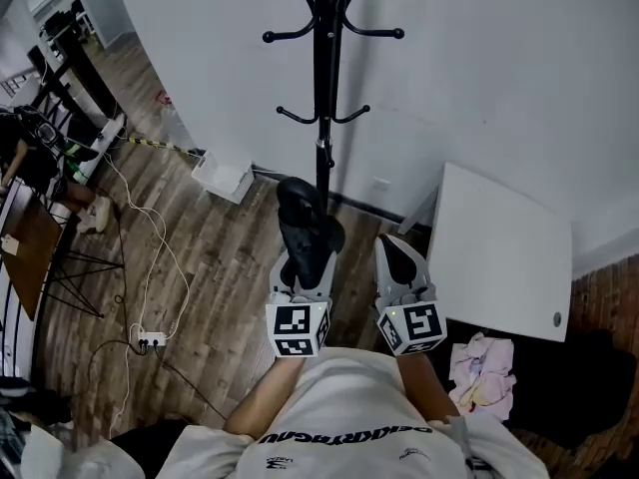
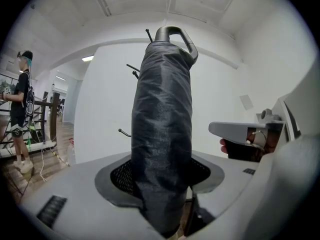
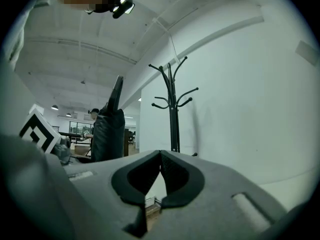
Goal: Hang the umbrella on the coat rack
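Wood-plank floor [image 1: 210, 267], white wall [image 1: 499, 58] on far side. Black coat rack [image 1: 321, 78] stands against the wall. White desk [image 1: 499, 257] to the right of it. Folded black umbrella [image 1: 308, 230], in its sleeve, juts from the left gripper [image 1: 303, 272] toward the rack's pole, loop handle [image 2: 175, 36] at far end; not yet on a hook. Left jaws clamped on umbrella's near end. Right gripper [image 1: 401, 257] just beside the left, jaws closed tip to tip, nothing between.
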The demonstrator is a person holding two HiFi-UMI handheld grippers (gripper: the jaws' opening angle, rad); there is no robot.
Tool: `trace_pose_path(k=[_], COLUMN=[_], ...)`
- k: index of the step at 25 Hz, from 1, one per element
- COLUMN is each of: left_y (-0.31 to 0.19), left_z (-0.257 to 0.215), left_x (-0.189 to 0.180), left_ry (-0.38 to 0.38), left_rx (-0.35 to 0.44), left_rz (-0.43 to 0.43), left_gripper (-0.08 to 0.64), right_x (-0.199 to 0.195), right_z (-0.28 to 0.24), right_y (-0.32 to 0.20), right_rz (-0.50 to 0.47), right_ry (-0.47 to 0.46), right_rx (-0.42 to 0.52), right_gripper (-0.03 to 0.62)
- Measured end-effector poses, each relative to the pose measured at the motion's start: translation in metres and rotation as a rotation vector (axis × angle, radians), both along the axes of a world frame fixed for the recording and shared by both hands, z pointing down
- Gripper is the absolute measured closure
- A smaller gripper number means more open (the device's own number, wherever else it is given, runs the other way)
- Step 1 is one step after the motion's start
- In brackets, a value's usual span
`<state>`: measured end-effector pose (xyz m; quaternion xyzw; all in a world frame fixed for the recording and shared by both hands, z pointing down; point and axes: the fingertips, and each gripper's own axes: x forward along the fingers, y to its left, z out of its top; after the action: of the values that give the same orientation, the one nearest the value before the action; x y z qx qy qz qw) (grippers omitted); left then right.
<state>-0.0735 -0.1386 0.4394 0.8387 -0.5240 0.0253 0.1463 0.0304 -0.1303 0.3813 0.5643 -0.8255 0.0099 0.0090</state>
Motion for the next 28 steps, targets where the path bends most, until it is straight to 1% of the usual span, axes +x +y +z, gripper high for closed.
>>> trace_pose_path(k=[7,13,18,21,28], left_y=[-0.049,-0.080,-0.104,-0.117,-0.135], left_z=[0.006,0.026,0.051,0.070,0.114], left_x=[0.002,0.019,0.041,0.041,0.046], left_ry=[0.006,-0.020,-0.066,-0.079,-0.107], left_rx=[-0.013,-0.045,-0.058,-0.088,-0.154], left_rz=[0.046,0.044,0.014,-0.020,-0.080], left_gripper=[0.311,0.311,0.311,0.311,0.311], right_x=[-0.001,0.013,0.036,0.039,0.055], right_z=[0.003,0.012,0.020,0.026,0.040], right_y=[-0.043,-0.071,-0.091,-0.102,-0.119], right_rz=[0.037,0.028,-0.024,-0.049,-0.073], right_ry=[-0.001,-0.006,-0.009,-0.002,-0.003], right_rx=[-0.004,-0.020,-0.036,-0.050,-0.084], right_gripper=[0.595,0.595,0.595,0.595,0.595])
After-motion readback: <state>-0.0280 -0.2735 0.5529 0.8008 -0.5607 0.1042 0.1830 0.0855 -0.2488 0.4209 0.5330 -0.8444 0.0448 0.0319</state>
